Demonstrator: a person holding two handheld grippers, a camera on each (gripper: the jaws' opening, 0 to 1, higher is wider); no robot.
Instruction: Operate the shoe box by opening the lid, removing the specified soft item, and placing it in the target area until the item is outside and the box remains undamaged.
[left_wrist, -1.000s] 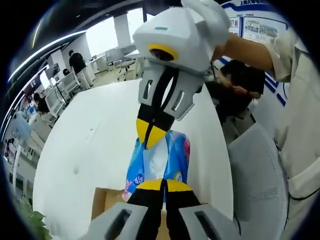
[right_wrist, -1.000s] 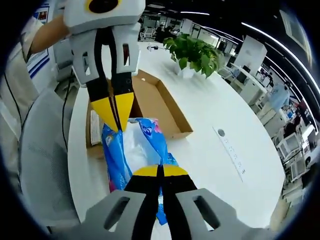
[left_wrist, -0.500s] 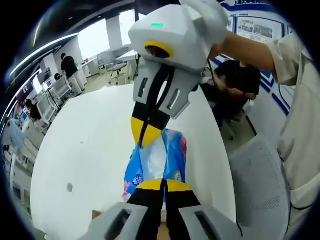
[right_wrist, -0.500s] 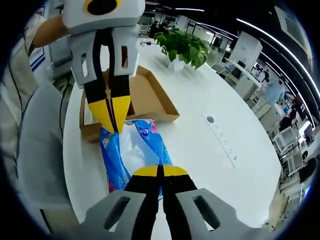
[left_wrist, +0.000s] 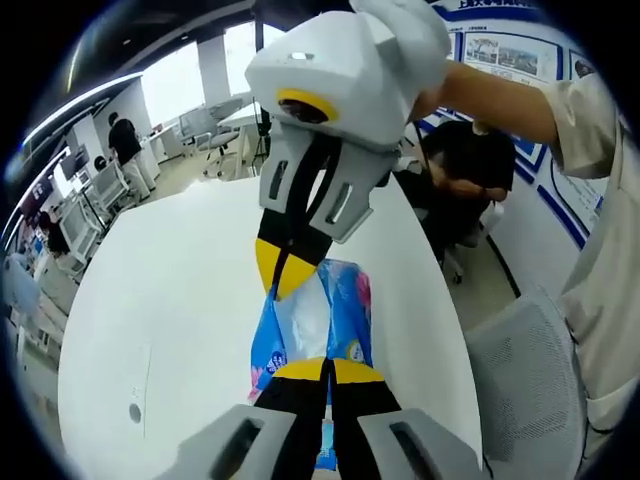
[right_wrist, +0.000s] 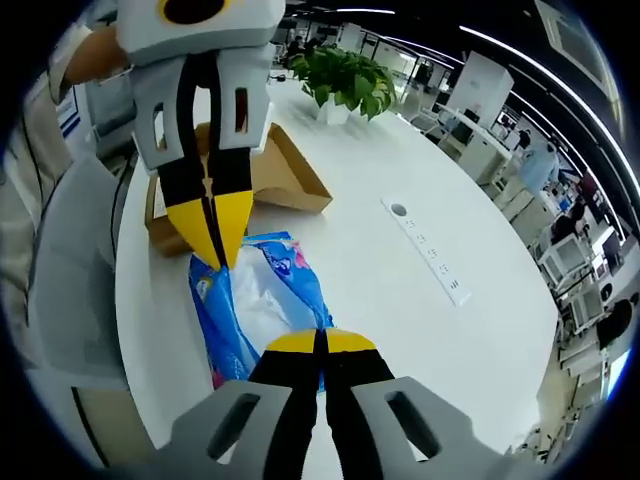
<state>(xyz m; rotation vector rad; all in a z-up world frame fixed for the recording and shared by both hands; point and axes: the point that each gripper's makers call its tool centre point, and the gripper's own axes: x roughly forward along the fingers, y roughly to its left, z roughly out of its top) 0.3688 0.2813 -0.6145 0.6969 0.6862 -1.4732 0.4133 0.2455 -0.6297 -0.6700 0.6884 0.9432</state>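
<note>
A soft blue and white plastic pack (left_wrist: 318, 320) hangs stretched between both grippers above the white table (left_wrist: 180, 300). In the left gripper view my left gripper (left_wrist: 327, 372) is shut on the pack's near end, and the right gripper (left_wrist: 284, 280) comes in from above, shut on its far end. In the right gripper view my right gripper (right_wrist: 320, 345) pinches the near end of the pack (right_wrist: 255, 300) while the left gripper (right_wrist: 218, 245) holds the far end. The open cardboard shoe box (right_wrist: 275, 175) lies on the table beyond the pack.
A potted green plant (right_wrist: 340, 75) stands past the box. A power strip (right_wrist: 425, 250) lies on the table (right_wrist: 400, 330) to the right. A grey chair (left_wrist: 525, 370) and a person's sleeve (left_wrist: 600, 240) are beside the table edge. Office desks fill the background.
Both grippers have carried the pack away from the box: the box has slid out of the left gripper view and sits farther back in the right gripper view.
</note>
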